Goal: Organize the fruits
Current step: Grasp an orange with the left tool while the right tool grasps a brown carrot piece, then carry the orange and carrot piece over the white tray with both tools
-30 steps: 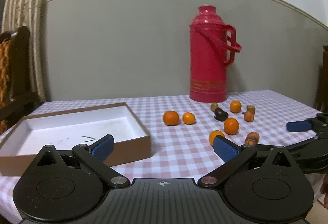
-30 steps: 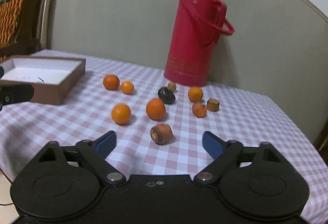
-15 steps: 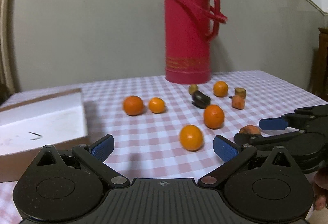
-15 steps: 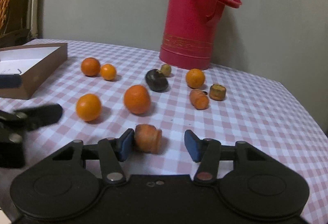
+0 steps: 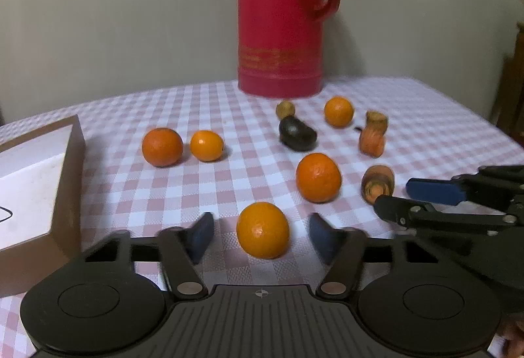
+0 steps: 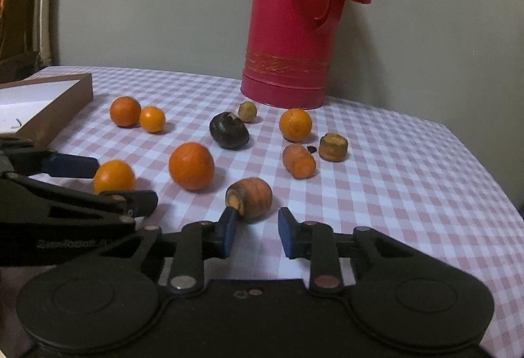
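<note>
On the pink-and-white checked tablecloth (image 5: 409, 116), the left gripper (image 5: 260, 232) is closing its blue-padded jaws around a round orange mandarin (image 5: 263, 229); the pads are not yet touching it. To the right, the right gripper (image 6: 254, 232) is also closing, its left pad touching the cut end of a stubby orange carrot piece (image 6: 250, 199), the right pad apart. A brown cardboard box with white lining (image 5: 65, 174) is sitting far left, and a tall red plastic thermos (image 6: 294, 30) is standing at the far edge.

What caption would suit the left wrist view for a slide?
Left gripper closing around an orange on the checked tablecloth, beside the right gripper at a carrot piece.
</note>
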A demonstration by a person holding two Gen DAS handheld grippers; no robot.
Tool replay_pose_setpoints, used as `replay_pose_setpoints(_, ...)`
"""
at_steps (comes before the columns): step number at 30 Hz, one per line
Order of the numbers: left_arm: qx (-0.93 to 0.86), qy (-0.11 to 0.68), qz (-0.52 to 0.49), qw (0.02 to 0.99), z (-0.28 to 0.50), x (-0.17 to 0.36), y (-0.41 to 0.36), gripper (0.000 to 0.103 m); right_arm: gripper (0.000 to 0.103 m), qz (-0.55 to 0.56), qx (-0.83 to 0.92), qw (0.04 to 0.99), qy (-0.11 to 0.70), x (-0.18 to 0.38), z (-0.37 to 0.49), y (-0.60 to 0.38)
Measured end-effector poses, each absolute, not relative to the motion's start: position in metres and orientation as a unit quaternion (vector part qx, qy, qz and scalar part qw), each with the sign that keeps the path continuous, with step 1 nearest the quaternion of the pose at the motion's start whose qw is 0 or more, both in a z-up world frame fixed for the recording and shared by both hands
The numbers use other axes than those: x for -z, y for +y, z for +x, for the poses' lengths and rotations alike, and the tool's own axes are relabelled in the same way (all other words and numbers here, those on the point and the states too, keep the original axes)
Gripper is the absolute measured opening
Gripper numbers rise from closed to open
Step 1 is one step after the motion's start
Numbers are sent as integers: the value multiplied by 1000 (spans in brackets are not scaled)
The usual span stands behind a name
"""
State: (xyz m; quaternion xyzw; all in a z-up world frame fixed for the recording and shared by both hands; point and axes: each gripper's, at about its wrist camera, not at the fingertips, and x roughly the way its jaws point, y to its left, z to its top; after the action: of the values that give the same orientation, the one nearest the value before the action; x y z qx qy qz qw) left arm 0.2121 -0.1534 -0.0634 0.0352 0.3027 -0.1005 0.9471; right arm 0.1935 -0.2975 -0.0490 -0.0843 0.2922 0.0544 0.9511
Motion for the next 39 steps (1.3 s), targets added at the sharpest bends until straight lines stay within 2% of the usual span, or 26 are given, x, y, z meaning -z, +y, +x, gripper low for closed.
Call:
replay_pose_setpoints(2,97,304,33,947,216,63,-153,52,28,-96,-60,947,301,50,196,-296)
replay_pose_setpoints(5,94,305,35,947,220,63,-149,49,55,-157,-41,947,277,47,196,-288)
replay_pose_setpoints(6,95,307,36,946,221,62,-148,49,56,-166,-46,948,266,47,197,-287)
replay_pose_setpoints(7,96,308,36,946,222,62,-146,49,55,-162,-53,947,271,47,201,-289)
replay_pose_setpoints(9,96,307,37,946,223,62,-145,49,44,-146,-62,944,290,48,213,-293)
replay_pose_setpoints(11,97,305,39,947,223,63,-146,48,39,-136,-69,942,298,49,219,-294)
replay_pose_setpoints(12,98,303,40,947,222,63,-147,48,25,-129,-77,941,302,50,222,-294)
replay_pose_setpoints(13,100,302,41,947,222,63,-147,44,23,-118,-86,941,305,51,223,-295)
replay_pose_setpoints(16,108,297,46,948,219,63,-152,33,22,-120,-83,942,302,52,222,-292)
replay_pose_setpoints(34,100,289,54,950,204,63,-146,32,22,-133,-68,943,297,52,215,-289)
replay_pose_setpoints(39,108,254,63,959,181,49,-141,32,22,-133,-64,950,275,42,194,-289)
